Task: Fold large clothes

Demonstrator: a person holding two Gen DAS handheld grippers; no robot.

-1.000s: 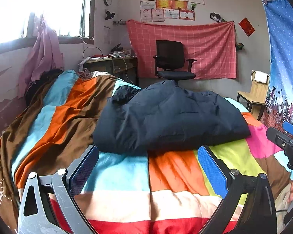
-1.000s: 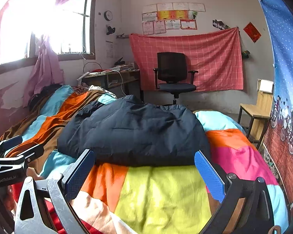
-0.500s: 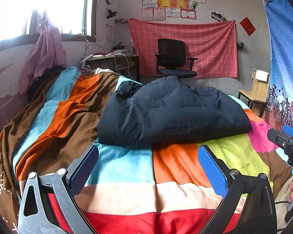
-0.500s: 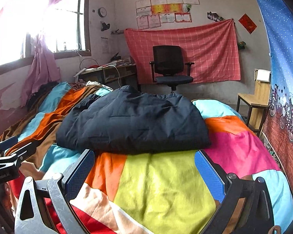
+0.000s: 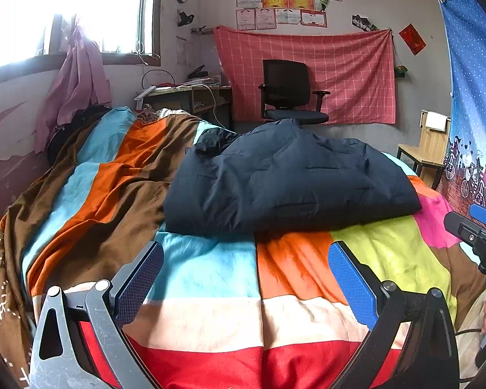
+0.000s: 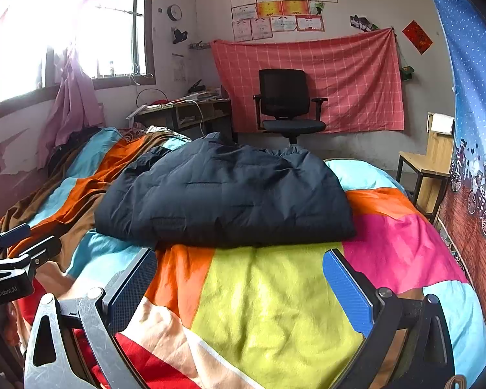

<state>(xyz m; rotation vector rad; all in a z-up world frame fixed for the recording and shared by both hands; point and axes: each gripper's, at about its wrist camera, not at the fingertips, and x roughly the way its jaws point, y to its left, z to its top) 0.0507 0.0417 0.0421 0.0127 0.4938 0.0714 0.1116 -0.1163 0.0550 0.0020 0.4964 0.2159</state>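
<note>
So the big navy puffer jacket (image 5: 288, 178) is sitting in a folded-up bundle on the striped bedspread (image 5: 210, 269), straight ahead of both grippers and a bit beyond their fingertips. Nothing is touching it right now.

The left gripper (image 5: 244, 270) has its fingers spread wide with nothing between them, just bare blanket showing in the gap. Same deal with the right gripper (image 6: 238, 277): wide apart, holding nothing. From the left one, the jacket's near hem runs across ahead and off toward its right; from the right one, the bundle sits ahead and slightly to its left. The two grippers are side by side, each peeking into the edge of the other's view.

My read: the jacket looks like it's already been doubled over at least once, with the bulk stacked and a fairly tidy front edge, so this seems to be either the gap between folds or the very end of the job. Can't tell from here whether the sleeves are tucked inside.

If another fold is wanted, the next move would be reaching forward to that near edge, each gripper pinching a corner, and lifting it over toward the far side. Puffy fabric is slippery and springs back, so I'd grab deep, not just the outer shell layer.

There's an office chair (image 6: 288, 103) well past the bed, not in the way.
</note>
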